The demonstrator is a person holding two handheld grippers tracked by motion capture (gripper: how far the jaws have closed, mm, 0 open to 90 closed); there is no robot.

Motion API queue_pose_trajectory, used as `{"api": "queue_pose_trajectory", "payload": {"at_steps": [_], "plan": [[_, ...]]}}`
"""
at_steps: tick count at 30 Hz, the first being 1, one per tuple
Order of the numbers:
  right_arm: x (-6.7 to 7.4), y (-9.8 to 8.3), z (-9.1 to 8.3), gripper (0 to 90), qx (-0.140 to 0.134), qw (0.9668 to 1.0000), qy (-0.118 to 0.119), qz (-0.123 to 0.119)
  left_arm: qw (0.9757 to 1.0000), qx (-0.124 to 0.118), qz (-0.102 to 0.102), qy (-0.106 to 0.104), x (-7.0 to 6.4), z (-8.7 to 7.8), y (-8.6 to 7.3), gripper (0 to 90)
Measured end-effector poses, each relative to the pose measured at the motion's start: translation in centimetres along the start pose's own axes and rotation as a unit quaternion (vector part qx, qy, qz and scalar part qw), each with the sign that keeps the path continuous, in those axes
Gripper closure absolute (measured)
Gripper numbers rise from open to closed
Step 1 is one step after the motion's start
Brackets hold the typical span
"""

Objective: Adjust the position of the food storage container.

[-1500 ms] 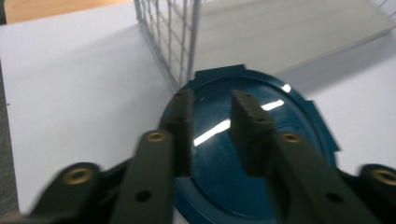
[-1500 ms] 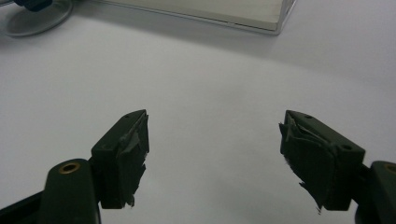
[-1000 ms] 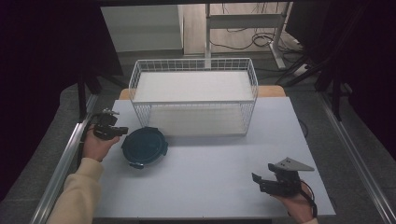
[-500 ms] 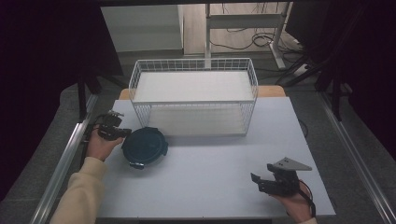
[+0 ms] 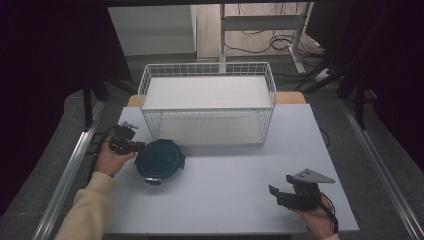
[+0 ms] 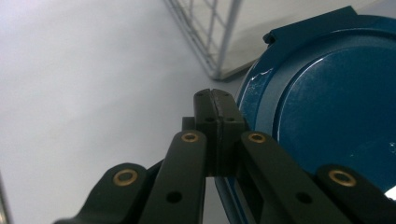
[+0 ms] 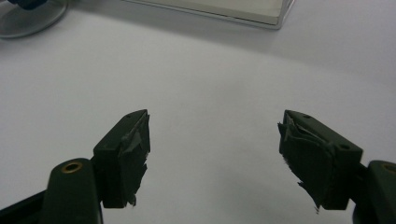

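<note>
Dark blue plastic, round and flat-topped: the lidded container [image 5: 160, 161] sits on the pale table [image 5: 225, 200] just to the right of the left gripper [image 5: 135, 146], whose jaws are pressed together on nothing, tips just beside its rim. Directly beyond both stands the white wire basket [image 5: 207, 105], its near corner close above the container, so the way forward from that gripper is blocked by mesh.

The left gripper view brings out the container [image 6: 327, 102] close up: a raised tab on its edge, a glossy lid, and the basket's corner foot [image 6: 219, 70] just past the closed tips [image 6: 215, 100].

The right gripper [image 5: 277, 192] rests well apart, jaws spread with only bare table between them. The right gripper view shows its torn pads [image 7: 135, 144] and, far ahead, the basket's base [image 7: 224, 11].
</note>
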State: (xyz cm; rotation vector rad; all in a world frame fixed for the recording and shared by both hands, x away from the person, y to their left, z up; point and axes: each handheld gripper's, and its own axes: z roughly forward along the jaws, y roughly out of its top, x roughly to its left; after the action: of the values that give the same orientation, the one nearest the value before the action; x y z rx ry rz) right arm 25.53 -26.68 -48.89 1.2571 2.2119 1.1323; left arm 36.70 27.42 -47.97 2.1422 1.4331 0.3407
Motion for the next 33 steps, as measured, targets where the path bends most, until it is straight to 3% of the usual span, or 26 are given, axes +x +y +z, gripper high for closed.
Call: {"api": "queue_pose_trajectory", "payload": {"at_steps": [1,9,24,33], "plan": [[0.0,0.0,0.0,24.3,0.000,1.0000,0.000,0.000,1.0000,-0.003,-0.003,-0.008,-0.2,0.0,-0.2,90.0],[0.0,0.0,0.0,24.4,0.001,1.0000,0.000,0.000,0.9998,-0.002,0.011,-0.015,-1.7,0.0,-0.3,90.0],[0.0,0.1,0.0,24.5,0.000,1.0000,-0.001,0.000,0.9991,0.009,0.036,-0.019,-4.4,-0.1,-0.3,90.0],[0.0,0.1,-0.1,24.6,0.002,1.0000,-0.002,0.001,0.9977,0.009,0.047,-0.048,-7.1,0.2,-0.1,90.0]]}}
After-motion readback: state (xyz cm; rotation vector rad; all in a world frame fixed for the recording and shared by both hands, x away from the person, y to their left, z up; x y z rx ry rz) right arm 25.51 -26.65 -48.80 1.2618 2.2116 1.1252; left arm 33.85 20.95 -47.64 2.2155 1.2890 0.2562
